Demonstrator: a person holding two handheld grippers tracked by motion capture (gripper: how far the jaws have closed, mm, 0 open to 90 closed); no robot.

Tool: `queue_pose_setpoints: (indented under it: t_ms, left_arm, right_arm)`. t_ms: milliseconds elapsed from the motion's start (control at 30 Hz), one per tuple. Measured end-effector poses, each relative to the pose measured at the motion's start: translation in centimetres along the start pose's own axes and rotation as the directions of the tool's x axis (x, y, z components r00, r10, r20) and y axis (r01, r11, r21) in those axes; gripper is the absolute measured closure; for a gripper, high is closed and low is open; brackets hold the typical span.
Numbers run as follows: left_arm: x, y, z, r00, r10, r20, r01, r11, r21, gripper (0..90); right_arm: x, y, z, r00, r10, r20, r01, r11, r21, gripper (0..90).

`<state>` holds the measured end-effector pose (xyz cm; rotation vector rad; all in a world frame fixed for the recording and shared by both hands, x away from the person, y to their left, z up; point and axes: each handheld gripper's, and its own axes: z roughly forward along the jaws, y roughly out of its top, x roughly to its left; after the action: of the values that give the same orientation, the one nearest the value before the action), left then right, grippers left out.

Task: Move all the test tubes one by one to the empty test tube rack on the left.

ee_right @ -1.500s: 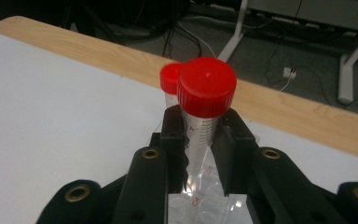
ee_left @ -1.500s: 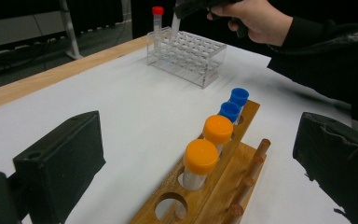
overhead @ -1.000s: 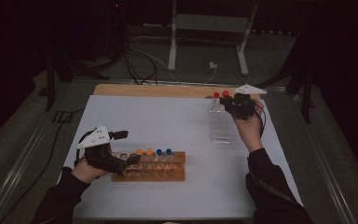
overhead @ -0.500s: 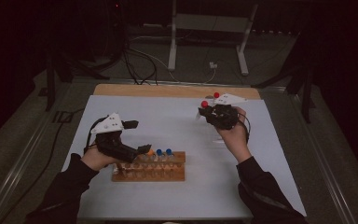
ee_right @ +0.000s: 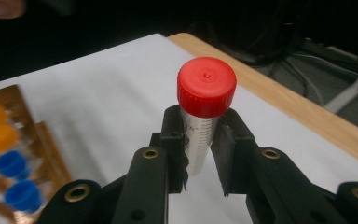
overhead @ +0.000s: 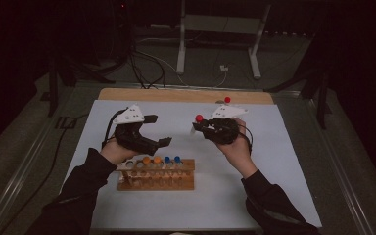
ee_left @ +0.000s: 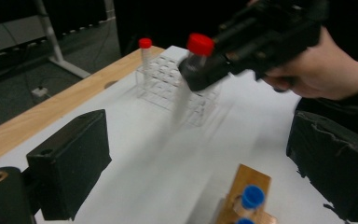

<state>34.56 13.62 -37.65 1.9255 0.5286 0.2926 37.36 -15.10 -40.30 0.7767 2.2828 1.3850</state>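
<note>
My right gripper (overhead: 199,126) is shut on a clear tube with a red cap (overhead: 199,118) and holds it above the middle of the white mat. In the right gripper view the red-capped tube (ee_right: 206,86) stands upright between the two black pads. My left gripper (overhead: 159,130) hovers above the wooden rack (overhead: 156,180); its jaws have just been closing slightly but stand wide apart with nothing between them. The left gripper view looks across at the right gripper (ee_left: 205,70) and the held tube (ee_left: 200,44). The wooden rack carries orange-capped (overhead: 152,160) and blue-capped tubes (overhead: 172,159).
A clear plastic rack (ee_left: 168,81) stands at the mat's far right with one red-capped tube (ee_left: 144,44) in it. The wooden table edge (overhead: 186,94) runs along the back. Cables and a metal stand's legs (overhead: 254,54) lie on the floor beyond.
The right gripper has carried the red-capped tube away from the clear rack, leftward and nearer. The left gripper has lifted from the wooden rack's left end and moved right and farther back.
</note>
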Motion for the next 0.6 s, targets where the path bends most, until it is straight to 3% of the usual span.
queue_pose_setpoints:
  t_ms: [600]
  left_arm:
    - [-0.1, 1.6, 4.3, 0.9988, 0.047, -0.014, -0.047, 0.9987, 0.018, 43.7]
  right_arm:
    - [2.2, 0.6, 1.9, 0.9971, -0.034, -0.068, 0.036, 0.999, 0.026, 74.7]
